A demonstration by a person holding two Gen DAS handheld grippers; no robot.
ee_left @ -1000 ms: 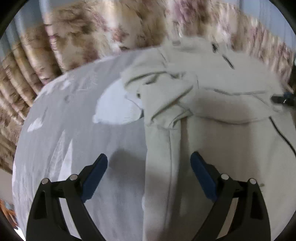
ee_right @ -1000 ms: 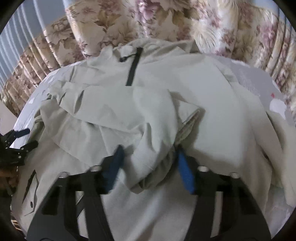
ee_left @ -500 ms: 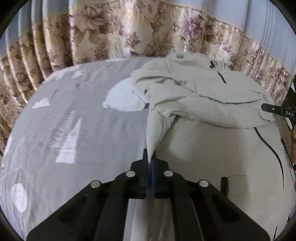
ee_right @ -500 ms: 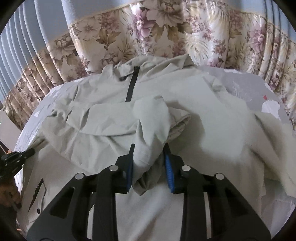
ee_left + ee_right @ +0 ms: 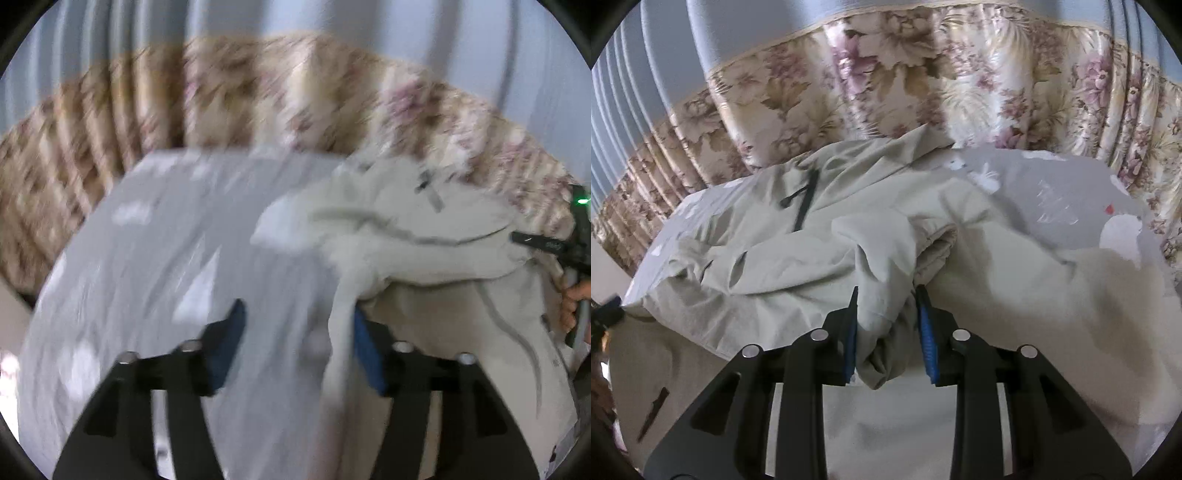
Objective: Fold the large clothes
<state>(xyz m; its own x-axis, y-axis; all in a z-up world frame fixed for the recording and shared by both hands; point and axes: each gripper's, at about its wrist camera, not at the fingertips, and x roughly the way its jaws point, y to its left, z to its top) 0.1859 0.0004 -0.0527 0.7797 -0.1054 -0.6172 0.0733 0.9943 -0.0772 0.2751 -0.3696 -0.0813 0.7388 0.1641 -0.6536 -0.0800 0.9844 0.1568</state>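
The left gripper [image 5: 297,343], pinched shut on the jacket [image 5: 436,236] edge a moment ago, now stands wide apart. The right gripper [image 5: 888,332] is squeezed on a bunched sleeve [image 5: 882,258]. The jacket lies on the bed [image 5: 155,258], so this fold looks only half done.

No lettering can be read on anything.

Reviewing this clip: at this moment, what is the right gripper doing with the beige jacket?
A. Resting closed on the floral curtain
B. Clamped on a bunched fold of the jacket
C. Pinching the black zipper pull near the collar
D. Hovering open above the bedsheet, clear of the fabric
B: in the right wrist view the right gripper has its blue pads pressed against a bunched fold of the beige jacket, well below the black zipper.
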